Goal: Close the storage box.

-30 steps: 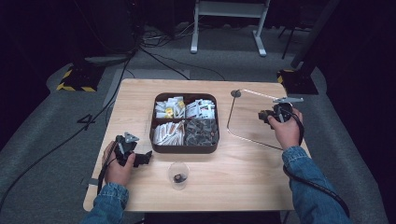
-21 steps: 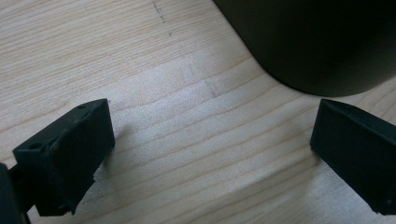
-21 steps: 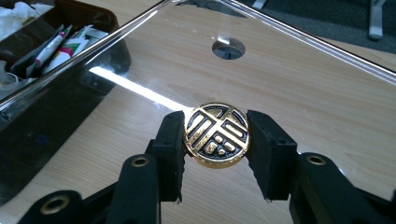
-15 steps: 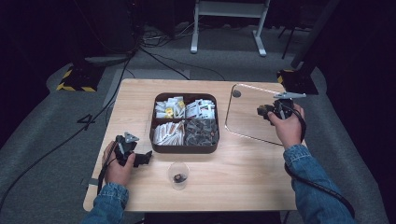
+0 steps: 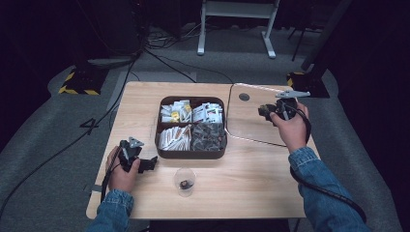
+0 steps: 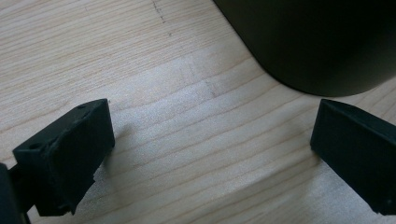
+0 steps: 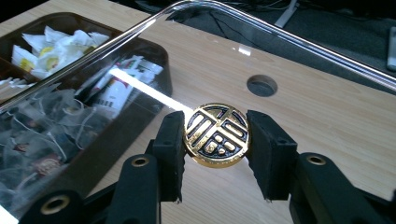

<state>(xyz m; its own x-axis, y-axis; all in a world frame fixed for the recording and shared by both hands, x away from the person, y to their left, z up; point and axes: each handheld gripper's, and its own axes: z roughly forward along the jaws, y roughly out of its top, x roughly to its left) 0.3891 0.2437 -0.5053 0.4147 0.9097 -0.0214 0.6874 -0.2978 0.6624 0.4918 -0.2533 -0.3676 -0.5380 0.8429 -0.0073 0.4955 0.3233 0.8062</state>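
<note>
A dark brown box (image 5: 191, 155) with four compartments of tea bags and sachets sits mid-table. My right gripper (image 5: 265, 111) is to its right, shut on the round gold knob (image 7: 216, 134) of a clear glass lid (image 5: 251, 121). I hold the lid tilted low over the table beside the box, its near edge close to the wood. My left gripper (image 5: 151, 163) rests on the table by the box's front left corner. In the left gripper view this gripper (image 6: 212, 140) stands open over bare wood, with the box wall (image 6: 317, 42) just ahead.
A small clear cup (image 5: 184, 182) with something dark inside stands in front of the box. A round hole (image 5: 244, 96) in the tabletop lies under the lid. Dark floor, cables and a white stand (image 5: 235, 19) lie beyond the far edge.
The right gripper has swung the glass lid from nearly upright to a low tilt beside the box and moved slightly away. The left gripper has stayed put.
</note>
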